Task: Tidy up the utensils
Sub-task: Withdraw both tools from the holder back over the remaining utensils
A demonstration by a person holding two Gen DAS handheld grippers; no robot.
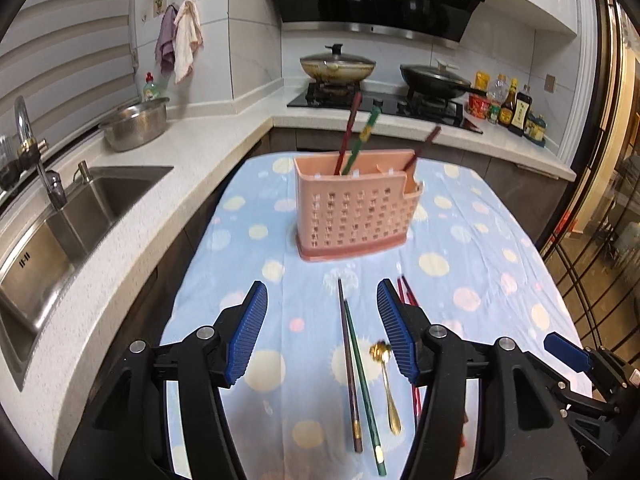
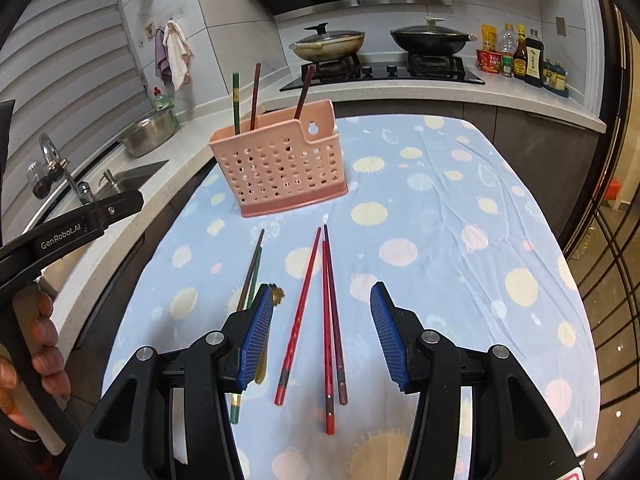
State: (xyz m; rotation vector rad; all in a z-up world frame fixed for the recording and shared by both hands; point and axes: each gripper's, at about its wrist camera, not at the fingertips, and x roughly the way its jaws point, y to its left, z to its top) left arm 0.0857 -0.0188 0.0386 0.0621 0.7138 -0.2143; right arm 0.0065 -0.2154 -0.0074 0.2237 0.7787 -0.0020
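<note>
A pink perforated utensil holder (image 1: 354, 210) (image 2: 280, 168) stands on the blue dotted tablecloth (image 1: 460, 248) (image 2: 440, 220), with three chopsticks (image 1: 348, 136) (image 2: 255, 96) upright in it. On the cloth lie a dark brown chopstick (image 1: 348, 360) (image 2: 251, 270) and a green one (image 1: 360, 376), a gold spoon (image 1: 388, 388), and three red and dark chopsticks (image 2: 316, 312). My left gripper (image 1: 322, 332) is open above the brown and green pair. My right gripper (image 2: 320, 336) is open above the red chopsticks; one of its fingers (image 1: 568, 352) shows in the left wrist view.
A steel sink (image 1: 60, 220) and a metal bowl (image 1: 136, 124) are on the counter to the left. A stove with two lidded pans (image 1: 338, 66) (image 2: 432, 36) and sauce bottles (image 1: 516, 112) line the back. A glass door (image 1: 600, 240) is at the right.
</note>
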